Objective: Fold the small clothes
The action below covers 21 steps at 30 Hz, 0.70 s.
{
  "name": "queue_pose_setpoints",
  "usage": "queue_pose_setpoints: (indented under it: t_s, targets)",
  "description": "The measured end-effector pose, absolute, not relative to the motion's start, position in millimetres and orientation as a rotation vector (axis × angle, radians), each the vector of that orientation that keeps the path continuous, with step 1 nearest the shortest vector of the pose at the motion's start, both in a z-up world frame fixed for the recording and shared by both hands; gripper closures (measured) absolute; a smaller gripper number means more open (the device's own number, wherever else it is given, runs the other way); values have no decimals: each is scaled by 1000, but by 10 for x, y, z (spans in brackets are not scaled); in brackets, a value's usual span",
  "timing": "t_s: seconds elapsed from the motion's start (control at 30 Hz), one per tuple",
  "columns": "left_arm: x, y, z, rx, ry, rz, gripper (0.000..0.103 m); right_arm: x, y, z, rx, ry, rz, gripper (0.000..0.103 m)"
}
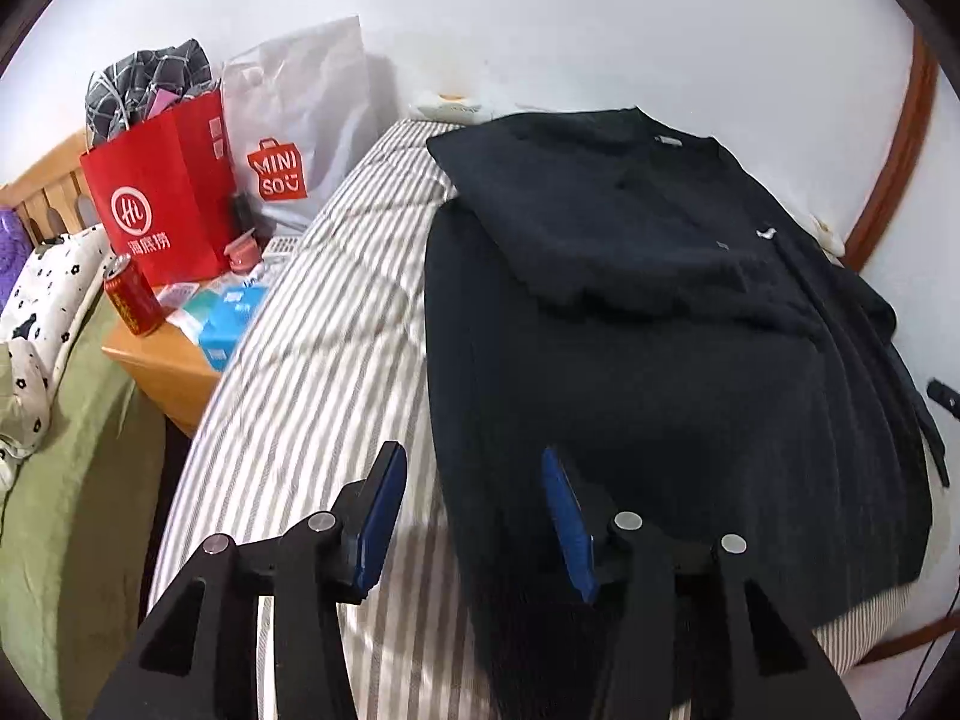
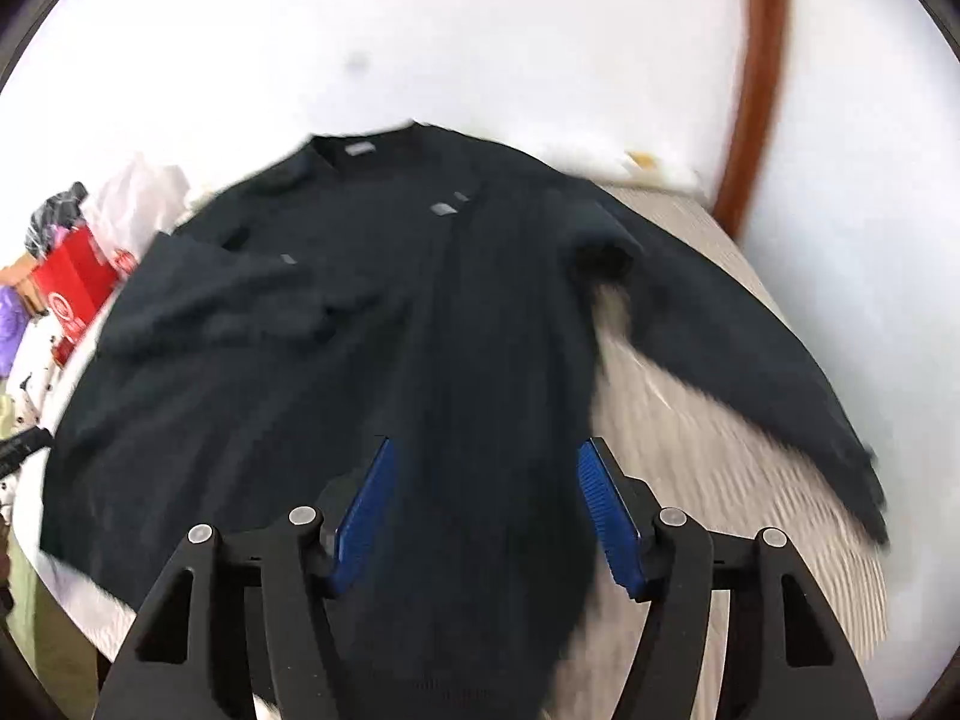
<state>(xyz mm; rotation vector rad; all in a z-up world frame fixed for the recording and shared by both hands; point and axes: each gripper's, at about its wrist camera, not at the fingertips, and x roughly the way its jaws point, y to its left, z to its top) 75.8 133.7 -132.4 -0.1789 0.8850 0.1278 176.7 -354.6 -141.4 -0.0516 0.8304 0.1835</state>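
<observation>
White bag (image 1: 300, 132) reads "MINISO"; red bag's (image 1: 162, 204) characters unclear.

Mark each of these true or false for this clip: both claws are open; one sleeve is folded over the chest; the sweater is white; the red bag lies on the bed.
1. Both claws are open. True: the left claw and right claw hold nothing.
2. One sleeve is folded over the chest. True.
3. The sweater is white. False: it is dark.
4. The red bag lies on the bed. False: it stands on the nightstand.
</observation>
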Motion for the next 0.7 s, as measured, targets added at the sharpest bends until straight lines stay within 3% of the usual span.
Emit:
queue_pose_setpoints:
  t_s: [0.53, 0.57, 0.7]
  targets:
    - [1495, 1448, -1467, -164, 893, 119, 54, 3551, -2291, -2053, -115, 986, 392, 41]
    - [1525, 1448, -1488, -171, 899, 109, 54, 3605, -2249, -2104, -116, 998, 397, 45]
    - [1618, 1452, -1578, -202, 927, 94, 54, 3655, -2055, -2150, -145, 992, 491, 82]
